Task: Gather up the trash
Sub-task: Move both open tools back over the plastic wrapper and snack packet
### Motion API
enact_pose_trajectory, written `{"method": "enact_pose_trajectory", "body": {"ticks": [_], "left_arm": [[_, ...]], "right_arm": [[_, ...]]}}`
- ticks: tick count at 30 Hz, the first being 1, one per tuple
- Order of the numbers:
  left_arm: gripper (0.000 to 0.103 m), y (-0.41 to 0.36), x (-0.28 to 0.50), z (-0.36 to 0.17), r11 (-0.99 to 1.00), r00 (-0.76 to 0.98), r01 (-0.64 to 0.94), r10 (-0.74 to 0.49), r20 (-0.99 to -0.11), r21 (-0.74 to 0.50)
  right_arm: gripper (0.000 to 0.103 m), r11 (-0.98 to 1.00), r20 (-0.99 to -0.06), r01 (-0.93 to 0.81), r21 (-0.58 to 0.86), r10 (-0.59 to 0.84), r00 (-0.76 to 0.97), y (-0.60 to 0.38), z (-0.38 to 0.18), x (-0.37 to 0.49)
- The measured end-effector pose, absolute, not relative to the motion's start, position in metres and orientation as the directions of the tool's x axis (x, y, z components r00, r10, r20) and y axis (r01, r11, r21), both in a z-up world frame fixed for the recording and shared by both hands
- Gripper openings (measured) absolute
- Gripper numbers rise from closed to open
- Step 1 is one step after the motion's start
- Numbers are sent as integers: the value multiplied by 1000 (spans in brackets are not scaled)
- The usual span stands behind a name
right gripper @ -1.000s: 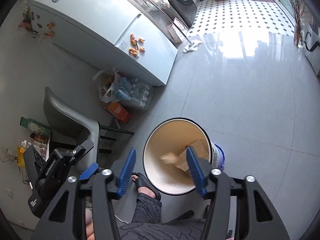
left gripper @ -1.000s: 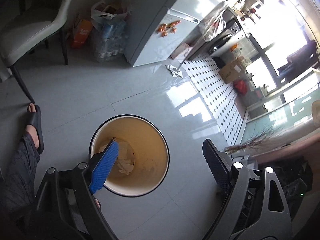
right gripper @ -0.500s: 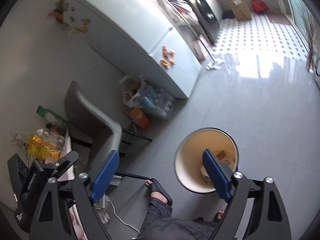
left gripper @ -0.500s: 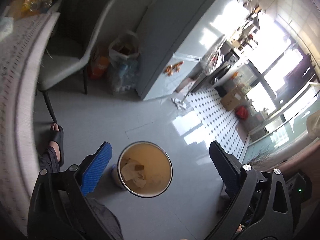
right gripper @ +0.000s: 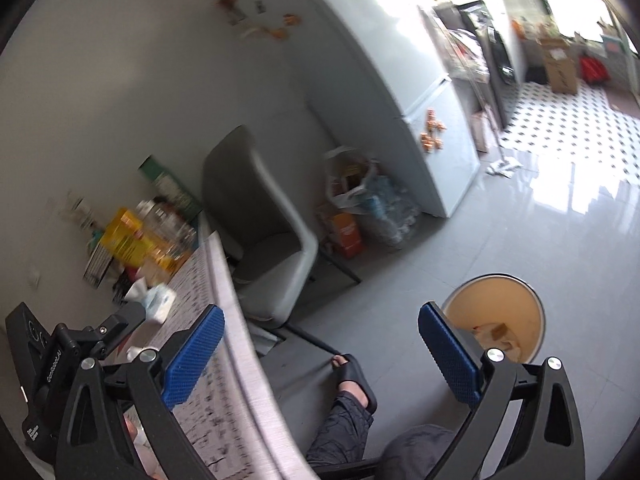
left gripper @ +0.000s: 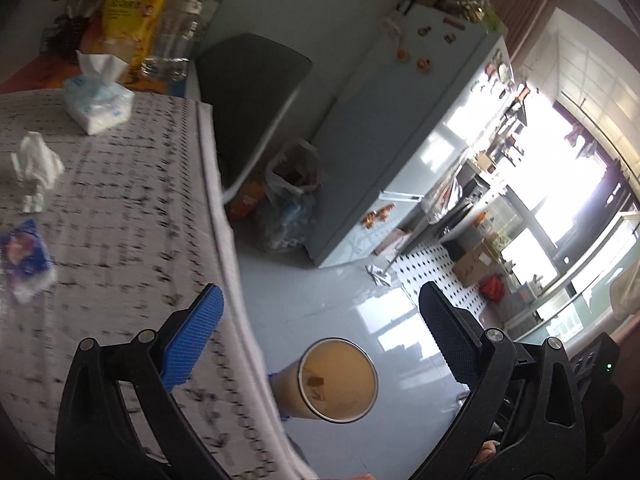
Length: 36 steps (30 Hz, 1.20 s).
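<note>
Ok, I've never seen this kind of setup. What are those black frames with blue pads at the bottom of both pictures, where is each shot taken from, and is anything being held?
No robot here: a person carries a handheld gripper in each hand, each with a fisheye camera looking forward along its two fingers. One picture comes from the left gripper, the other from the right gripper. The blue pads are the fingers' gripping faces. Both grippers are wide open and hold nothing.

The left view looks over a table with a patterned cloth. On it lie a crumpled tissue, a blue wrapper and a tissue pack, with bottles and packets at the far end. On the floor beside the table stands a round trash bin with scraps already inside. The right view shows the same bin, a grey chair and the person's sandalled foot.
</note>
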<state>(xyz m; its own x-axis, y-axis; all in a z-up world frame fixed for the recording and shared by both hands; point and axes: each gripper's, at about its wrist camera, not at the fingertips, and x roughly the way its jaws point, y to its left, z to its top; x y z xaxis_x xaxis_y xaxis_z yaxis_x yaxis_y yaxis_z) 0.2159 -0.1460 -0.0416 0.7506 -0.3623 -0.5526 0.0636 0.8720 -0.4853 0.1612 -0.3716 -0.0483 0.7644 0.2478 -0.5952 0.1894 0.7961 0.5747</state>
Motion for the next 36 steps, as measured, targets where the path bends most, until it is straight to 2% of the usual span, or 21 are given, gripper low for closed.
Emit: {"method": "enact_pose_trajectory", "body": {"ticks": [9, 18, 24, 33, 36], "left_arm": [[97, -60, 185, -27, 902, 821, -59, -200, -535, -428], [97, 5, 169, -35, 916, 798, -207, -44, -601, -343], [97, 31, 163, -41, 915, 787, -237, -17, -617, -327], [97, 63, 154, -53, 898, 796, -236, -40, -604, -371], [97, 73, 150, -57, 901, 794, -247, -22, -608, -356]], "right_arm": [[95, 828, -589, 73, 557, 331, 738, -290, -33, 165], [95, 838, -578, -21, 545, 394, 715, -231, -32, 175], [95, 854, -598, -66, 516, 414, 687, -200, -34, 181], [95, 873, -642, -76, 482, 412, 647, -161, -43, 191], [95, 900, -665, -88, 427, 379, 644, -147, -44, 190]]}}
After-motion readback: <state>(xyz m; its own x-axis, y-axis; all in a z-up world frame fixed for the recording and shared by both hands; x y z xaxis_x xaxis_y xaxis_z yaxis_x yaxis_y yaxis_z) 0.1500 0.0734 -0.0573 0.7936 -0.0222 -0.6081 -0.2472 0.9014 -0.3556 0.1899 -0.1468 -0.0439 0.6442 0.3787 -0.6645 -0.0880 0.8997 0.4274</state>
